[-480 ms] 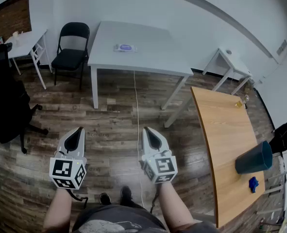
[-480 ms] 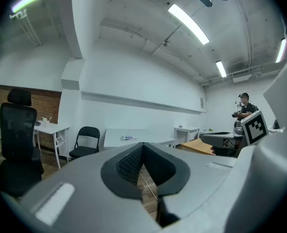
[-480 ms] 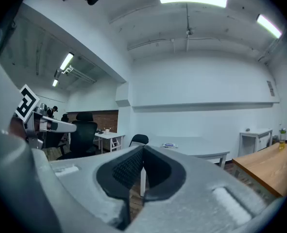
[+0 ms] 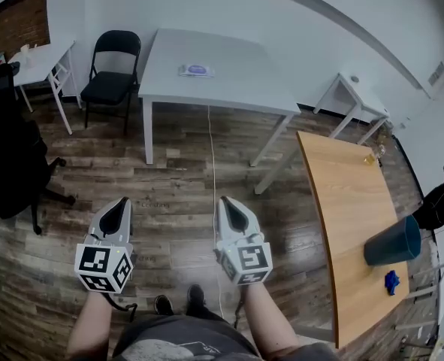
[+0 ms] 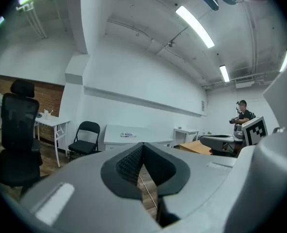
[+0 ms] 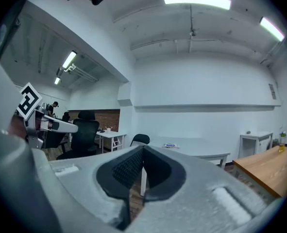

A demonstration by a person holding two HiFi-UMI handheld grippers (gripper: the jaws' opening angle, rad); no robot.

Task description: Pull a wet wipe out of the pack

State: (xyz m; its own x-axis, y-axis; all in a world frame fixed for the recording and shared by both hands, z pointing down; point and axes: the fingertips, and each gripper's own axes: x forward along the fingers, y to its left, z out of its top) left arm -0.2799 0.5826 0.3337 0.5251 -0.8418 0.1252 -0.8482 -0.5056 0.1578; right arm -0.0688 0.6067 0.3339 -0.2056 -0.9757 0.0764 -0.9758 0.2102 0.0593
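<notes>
While the wet wipe pack point(image 4: 197, 71) lies far ahead on the grey surface point(image 4: 237, 89), both jaws are pressed together on nothing.
Its long axis runs left to right in the head view. The right gripper point(image 4: 228, 204) stands more in line with it than the left gripper point(image 4: 119, 204); open wooden floor point(image 4: 184, 171) separates them, so walking forward seems needed first.

You have nothing to read here; the label on the pack point(image 4: 196, 71) on the far surface point(image 4: 237, 85) is too small.
</notes>
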